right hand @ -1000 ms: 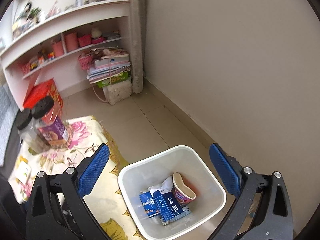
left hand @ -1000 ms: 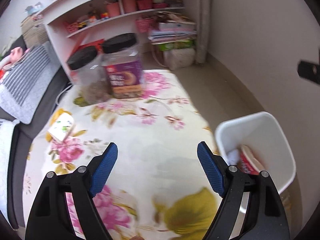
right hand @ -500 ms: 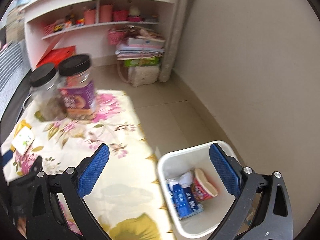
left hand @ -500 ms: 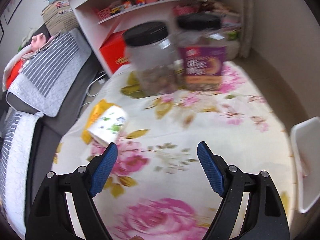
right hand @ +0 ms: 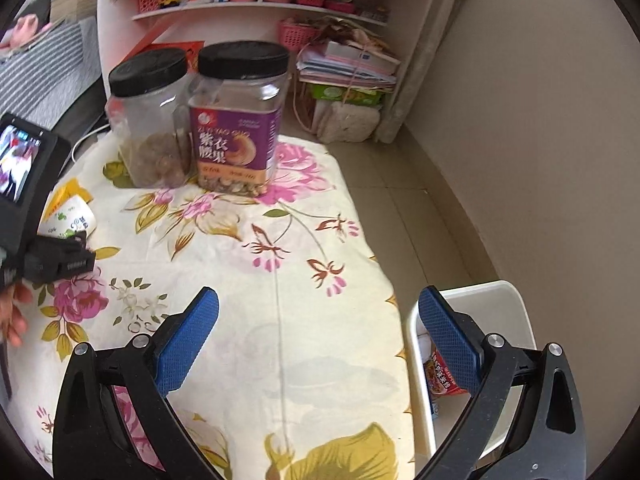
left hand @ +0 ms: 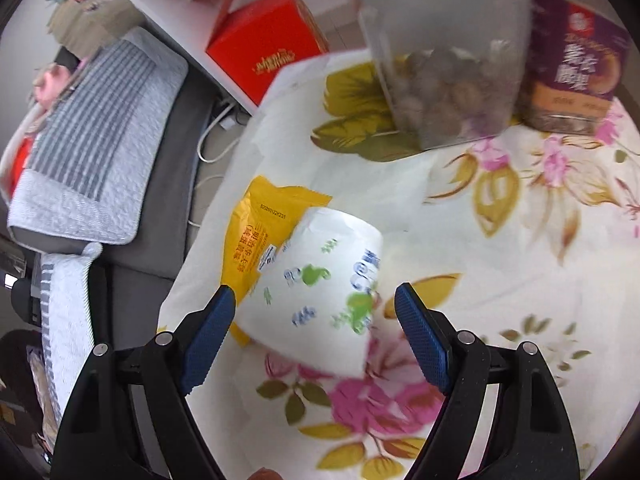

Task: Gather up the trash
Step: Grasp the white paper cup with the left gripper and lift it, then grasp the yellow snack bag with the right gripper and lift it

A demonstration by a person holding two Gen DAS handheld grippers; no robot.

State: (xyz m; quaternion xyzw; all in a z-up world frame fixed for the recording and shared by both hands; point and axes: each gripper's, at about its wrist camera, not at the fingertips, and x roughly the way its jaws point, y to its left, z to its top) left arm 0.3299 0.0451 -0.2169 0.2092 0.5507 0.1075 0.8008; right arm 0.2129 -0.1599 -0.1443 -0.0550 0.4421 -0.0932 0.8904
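A white paper cup point(left hand: 320, 292) with green and blue print lies on its side on the floral tablecloth point(left hand: 500, 280), on top of a yellow wrapper point(left hand: 256, 236). My left gripper point(left hand: 316, 328) is open, its jaws on either side of the cup, not closed on it. In the right wrist view the cup point(right hand: 74, 220) lies at the left table edge with the left gripper point(right hand: 60, 260) beside it. My right gripper point(right hand: 320, 336) is open and empty above the tablecloth. A white trash bin point(right hand: 500, 300) with trash inside stands on the floor at the right.
Two black-lidded jars stand at the table's far end: a clear one point(right hand: 152, 120) and a purple-labelled one point(right hand: 236, 120). A pink shelf unit point(right hand: 280, 12) lies beyond. A grey sofa with a striped blanket point(left hand: 96, 140) and a red box point(left hand: 264, 44) are left of the table.
My left gripper has swung left and moved down to the cup, which now lies between its jaws. My right gripper has turned left from the bin toward the table.
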